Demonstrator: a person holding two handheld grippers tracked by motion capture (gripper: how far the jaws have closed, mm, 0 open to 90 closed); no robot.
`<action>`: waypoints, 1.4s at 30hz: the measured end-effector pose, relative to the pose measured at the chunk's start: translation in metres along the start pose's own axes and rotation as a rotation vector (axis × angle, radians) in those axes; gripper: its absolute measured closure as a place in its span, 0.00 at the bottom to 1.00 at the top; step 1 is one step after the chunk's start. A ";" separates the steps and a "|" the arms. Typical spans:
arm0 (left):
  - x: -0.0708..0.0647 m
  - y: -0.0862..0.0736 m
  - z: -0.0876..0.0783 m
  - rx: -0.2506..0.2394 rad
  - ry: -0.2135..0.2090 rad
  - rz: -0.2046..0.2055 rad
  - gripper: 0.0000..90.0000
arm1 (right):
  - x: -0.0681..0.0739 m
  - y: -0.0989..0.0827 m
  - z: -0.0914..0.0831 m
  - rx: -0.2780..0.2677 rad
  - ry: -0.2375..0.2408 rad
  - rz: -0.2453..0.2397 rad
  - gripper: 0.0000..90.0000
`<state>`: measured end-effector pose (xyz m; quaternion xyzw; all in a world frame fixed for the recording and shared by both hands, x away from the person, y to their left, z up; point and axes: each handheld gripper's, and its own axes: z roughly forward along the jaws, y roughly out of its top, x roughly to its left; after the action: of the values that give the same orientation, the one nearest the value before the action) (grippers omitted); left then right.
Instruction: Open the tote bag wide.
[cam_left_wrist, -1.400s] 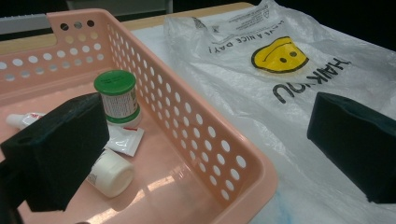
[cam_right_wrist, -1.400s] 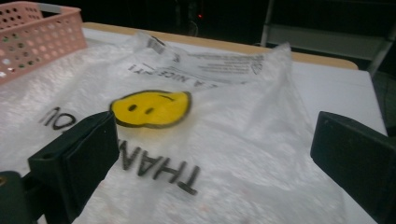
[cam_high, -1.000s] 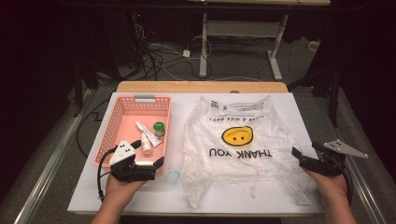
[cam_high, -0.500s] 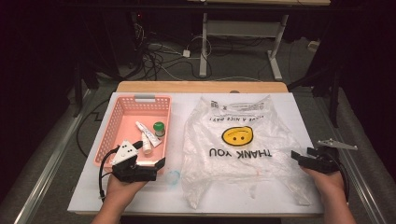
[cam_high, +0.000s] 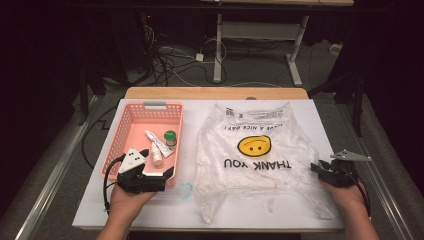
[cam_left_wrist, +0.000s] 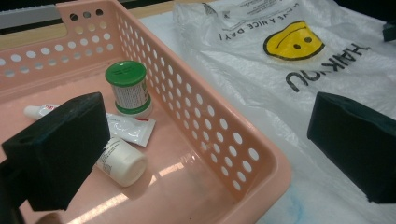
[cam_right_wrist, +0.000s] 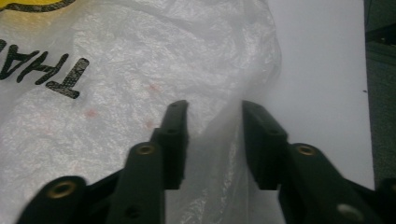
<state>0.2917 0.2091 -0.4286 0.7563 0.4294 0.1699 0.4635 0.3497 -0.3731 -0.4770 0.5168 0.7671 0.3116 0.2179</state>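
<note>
Plastic bag (cam_right_wrist: 140, 60) edge bunches between closing right jaws.

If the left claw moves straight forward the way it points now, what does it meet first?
Probably the pink basket: its near right wall lies between the open jaws of the left claw. Beyond it lies the plastic bag; depth is uncertain.

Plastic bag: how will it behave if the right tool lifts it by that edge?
The plastic bag looks thin and crinkled, so probably floppy: it would drape, not hold shape. Likely very light. A fold rises between the right tool jaws, which have just been closing; the glossy film may slip.
</note>
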 end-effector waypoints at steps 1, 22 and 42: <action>0.000 0.000 0.000 0.000 0.000 0.000 0.00 | 0.000 0.000 0.000 0.000 0.000 0.000 0.78; -0.003 -0.004 -0.001 -0.024 -0.066 -0.060 0.00 | 0.044 -0.032 -0.057 -0.042 0.089 -0.048 1.00; -0.008 -0.005 -0.002 -0.014 -0.030 -0.003 0.00 | 0.010 0.010 -0.050 -0.185 0.101 0.042 0.44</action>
<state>0.2836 0.2051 -0.4310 0.7548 0.4224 0.1609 0.4753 0.3191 -0.3739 -0.4346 0.4940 0.7341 0.4111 0.2193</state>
